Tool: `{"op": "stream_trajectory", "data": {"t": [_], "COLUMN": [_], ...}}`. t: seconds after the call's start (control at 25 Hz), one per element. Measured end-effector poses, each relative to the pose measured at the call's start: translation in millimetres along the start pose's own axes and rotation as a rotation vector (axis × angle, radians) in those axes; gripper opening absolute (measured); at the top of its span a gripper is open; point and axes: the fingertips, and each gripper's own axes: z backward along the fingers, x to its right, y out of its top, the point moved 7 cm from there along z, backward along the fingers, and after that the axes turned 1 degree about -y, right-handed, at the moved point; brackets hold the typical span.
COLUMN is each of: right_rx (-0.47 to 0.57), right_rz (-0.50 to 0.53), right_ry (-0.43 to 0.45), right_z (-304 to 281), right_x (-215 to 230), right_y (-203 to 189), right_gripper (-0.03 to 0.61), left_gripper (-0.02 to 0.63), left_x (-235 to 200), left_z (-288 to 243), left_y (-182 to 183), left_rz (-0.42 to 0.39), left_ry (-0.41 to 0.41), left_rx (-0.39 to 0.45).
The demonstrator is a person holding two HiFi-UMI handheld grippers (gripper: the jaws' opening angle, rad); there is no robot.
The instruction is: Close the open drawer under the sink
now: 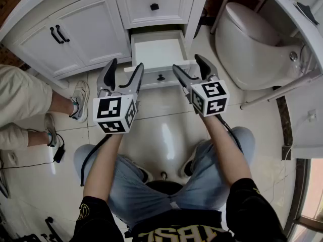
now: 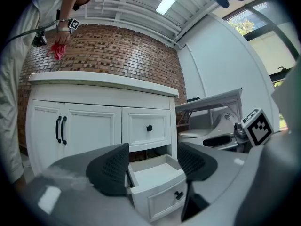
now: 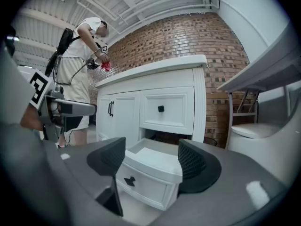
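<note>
The bottom drawer (image 1: 157, 52) of the white sink cabinet stands pulled out and empty, its front panel with a small black knob (image 1: 160, 77) facing me. My left gripper (image 1: 124, 69) is open just before the panel's left corner. My right gripper (image 1: 189, 65) is open before its right end. In the left gripper view the drawer (image 2: 157, 182) shows beyond the spread left gripper (image 2: 153, 166). In the right gripper view the drawer front (image 3: 150, 173) and its knob (image 3: 129, 181) lie past the open right gripper (image 3: 151, 159). No pad presses on anything; I cannot tell whether any jaw touches the panel.
A shut drawer (image 1: 154, 6) sits above the open one, and double doors (image 1: 75, 29) with black handles are to its left. A white toilet (image 1: 247, 44) stands close on the right, with a grab rail (image 1: 282, 87). Another person's legs (image 1: 30, 105) are at the left.
</note>
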Motion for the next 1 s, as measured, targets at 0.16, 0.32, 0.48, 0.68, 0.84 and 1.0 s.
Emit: {"op": "stream_trajectory", "data": {"t": [0.16,0.32,0.48,0.68,0.84,1.0], "right_rx": [-0.05,-0.089,-0.149,-0.256,-0.339,-0.388], "right_rz": [-0.038,0.016,0.037,0.085,0.112,0.155], "right_ry": [0.035,0.116,0.174,0.241,0.24,0.229], "right_z": [-13,-22,-29,-43,-57,-69], "right_x": [-8,-27,-42,-59,-58,-56], "right_y": [-12,-21,-40,-67,-87,-99], "right_gripper": [0.332,0.312,0.272,0.22,0.192,0.168], "left_gripper": [0.325,0.325,0.325,0.325,0.325,0.325], "left_x": [-6,-6,-9,-12,-17,-23], "left_z": [-4,-10,-16,-25,-30,-34], "left_y": [-2,0,0,-2,-4,-7], "left_rz": [0.032,0.034,0.062,0.065,0.085,0.09], "left_ry": [0.003,-0.01,-0.015,-0.021,-0.018,-0.017], "left_rx": [-0.007,-0.002,-0.001,-0.004,-0.011,-0.022]}}
